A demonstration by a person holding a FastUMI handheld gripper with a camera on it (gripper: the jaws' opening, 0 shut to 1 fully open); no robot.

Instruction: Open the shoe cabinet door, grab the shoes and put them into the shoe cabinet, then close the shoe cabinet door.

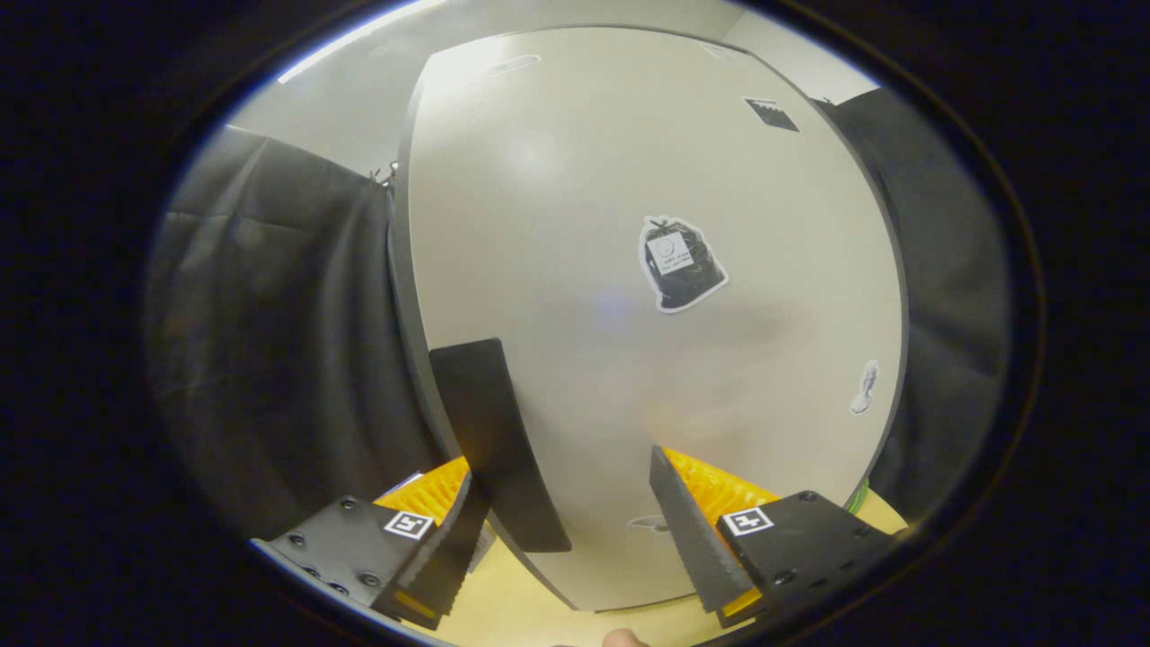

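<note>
The shoe cabinet door (629,180) is a pale, smooth panel standing close in front of me, with a dark edge down its left side. A dark flat handle (494,440) is mounted near that left edge, low on the door. My gripper (564,467) is open and straddles the handle: the left finger (449,548) lies against the handle's outer side by the door edge, while the right finger (687,530) rests apart from it over the door face. I cannot tell whether the door is fully closed or slightly ajar.
The door carries a sticker of a black bag (680,263), a small pale sticker (864,388) and a dark one (771,112) higher up. Black cloth (269,359) hangs on both sides. A light wooden surface (530,611) lies below, with a person's fingertip (623,639) at its near edge.
</note>
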